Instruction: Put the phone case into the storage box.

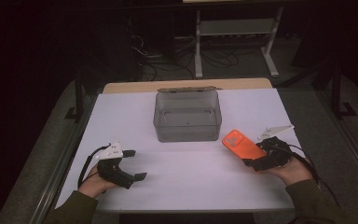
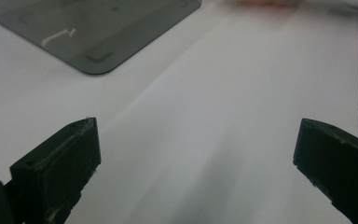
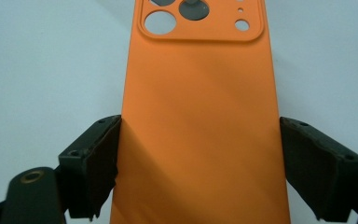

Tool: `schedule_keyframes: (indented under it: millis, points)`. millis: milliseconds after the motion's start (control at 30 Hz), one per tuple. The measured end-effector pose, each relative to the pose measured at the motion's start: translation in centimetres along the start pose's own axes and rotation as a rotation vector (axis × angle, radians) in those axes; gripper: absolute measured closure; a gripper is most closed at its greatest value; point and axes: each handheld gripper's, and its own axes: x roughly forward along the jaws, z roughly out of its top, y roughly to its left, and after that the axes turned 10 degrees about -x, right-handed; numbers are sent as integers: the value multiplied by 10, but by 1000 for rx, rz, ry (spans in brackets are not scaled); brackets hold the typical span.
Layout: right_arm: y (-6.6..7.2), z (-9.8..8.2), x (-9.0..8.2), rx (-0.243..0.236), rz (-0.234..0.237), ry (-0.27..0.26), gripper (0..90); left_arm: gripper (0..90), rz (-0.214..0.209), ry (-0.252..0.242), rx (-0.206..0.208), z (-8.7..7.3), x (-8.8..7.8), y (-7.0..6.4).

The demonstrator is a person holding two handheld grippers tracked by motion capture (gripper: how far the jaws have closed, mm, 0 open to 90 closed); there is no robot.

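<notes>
An orange phone case [image 1: 239,144] with camera cut-outs lies back up at the right of the white table [image 1: 191,182]. My right gripper [image 1: 255,154] is shut on its near end. In the right gripper view the case [image 3: 200,93] runs up the middle and both pads press its long edges, with the gripper [image 3: 200,154] astride it. At the left, my left gripper [image 1: 137,164] rests in a hand near the front edge, jaws wide apart. In the left gripper view my left gripper [image 2: 196,154] has only bare table between its jaws.
A grey see-through box [image 1: 187,116] with its lid open stands at the middle back of the table; its corner [image 2: 93,32] shows in the left gripper view. Behind the table are a white shelf frame [image 1: 235,28] and floor cables.
</notes>
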Motion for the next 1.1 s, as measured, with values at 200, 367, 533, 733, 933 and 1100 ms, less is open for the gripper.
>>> schedule_keyframes:
  millis: [200,367,533,733,933,1100]
  points:
    - [4,4,0,-22,10,-1,158,0,2,-1,1,0,0,0]
    - [9,8,0,-44,19,-7,158,0,8,0,3,-1,0,1]
    - [13,11,2,-57,27,-5,158,0,9,-3,3,-1,0,1]
    - [18,16,3,-77,37,-7,158,0,11,-4,6,0,0,0]
    - [23,20,5,-97,47,-5,158,0,12,-2,7,-1,0,0]
    - [26,24,7,-109,55,-8,158,0,10,-1,6,-1,1,0]
